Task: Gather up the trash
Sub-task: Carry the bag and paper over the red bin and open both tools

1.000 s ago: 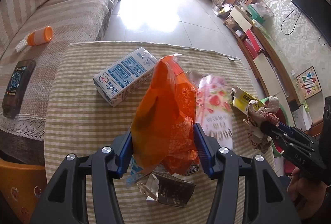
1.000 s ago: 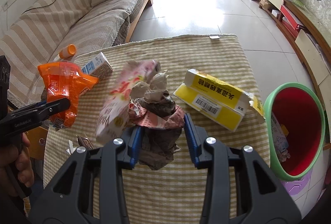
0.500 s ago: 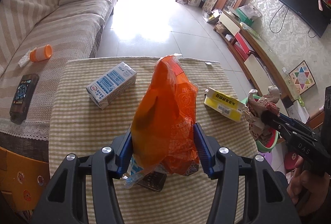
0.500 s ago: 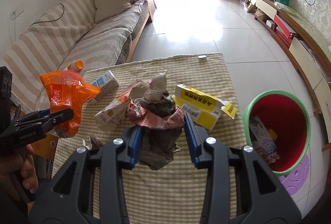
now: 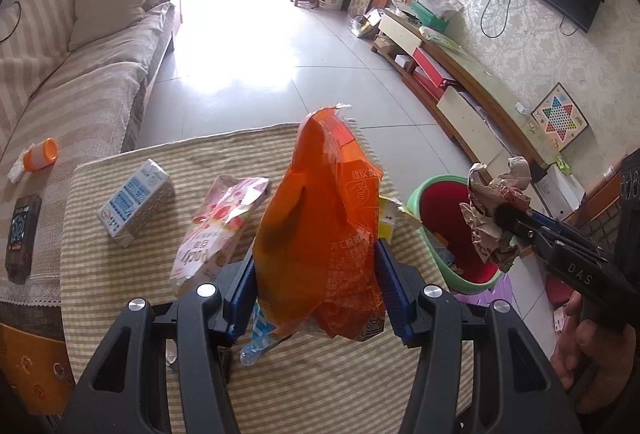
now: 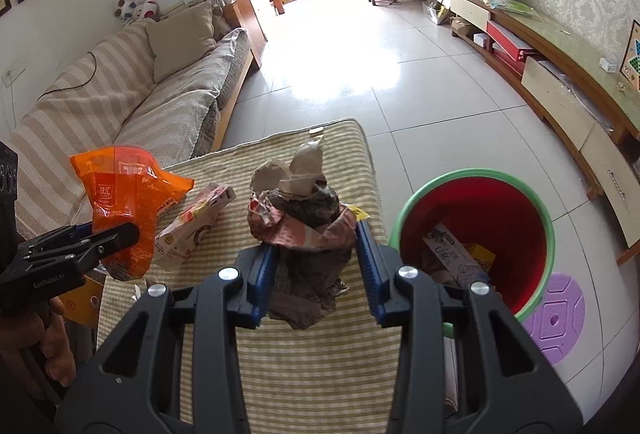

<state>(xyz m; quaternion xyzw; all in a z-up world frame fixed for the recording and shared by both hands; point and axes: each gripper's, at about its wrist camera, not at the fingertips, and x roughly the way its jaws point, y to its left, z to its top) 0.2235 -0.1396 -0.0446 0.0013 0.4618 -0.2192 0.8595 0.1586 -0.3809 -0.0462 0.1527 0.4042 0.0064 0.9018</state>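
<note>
An orange bag [image 5: 320, 234] is being held tight by the left gripper [image 5: 316, 294] at the frame's middle, above the striped bench [image 5: 120, 274]. A crumpled paper wad [image 6: 304, 234] is being squeezed by the right gripper [image 6: 316, 274], left of the red bin [image 6: 476, 218].

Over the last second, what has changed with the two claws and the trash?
Both claws lifted and swung toward the bin: the left claw carries the orange bag, the right claw the crumpled paper wad. Neither grip changed. The milk carton and pink packet stayed on the table.
</note>
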